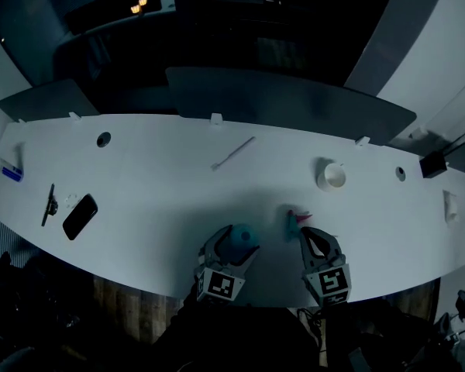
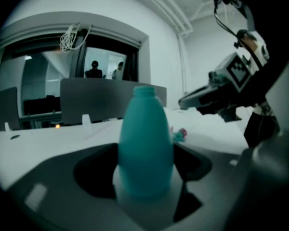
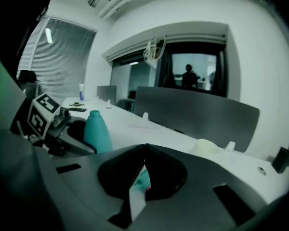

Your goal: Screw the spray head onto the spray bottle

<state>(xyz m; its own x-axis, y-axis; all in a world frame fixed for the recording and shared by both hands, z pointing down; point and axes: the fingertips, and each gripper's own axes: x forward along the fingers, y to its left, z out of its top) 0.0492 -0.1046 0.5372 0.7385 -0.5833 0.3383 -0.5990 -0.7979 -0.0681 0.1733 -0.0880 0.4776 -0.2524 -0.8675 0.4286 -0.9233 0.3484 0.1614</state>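
A teal spray bottle (image 1: 239,237) stands upright with its neck uncapped near the front edge of the white table (image 1: 155,169). My left gripper (image 1: 232,248) is shut on its lower body; in the left gripper view the bottle (image 2: 145,143) fills the gap between the jaws. The teal spray head (image 1: 295,222) with a pink trigger lies on the table to the bottle's right. My right gripper (image 1: 304,234) is shut with its tips just short of the spray head and holds nothing. In the right gripper view the spray head (image 3: 142,179) shows below the closed jaws.
A white cup (image 1: 332,176) stands beyond the spray head, and a thin pale stick (image 1: 232,153) lies mid-table. A black phone (image 1: 79,216) and a dark tool (image 1: 49,202) lie at the left. Grey divider screens (image 1: 287,103) line the table's far edge.
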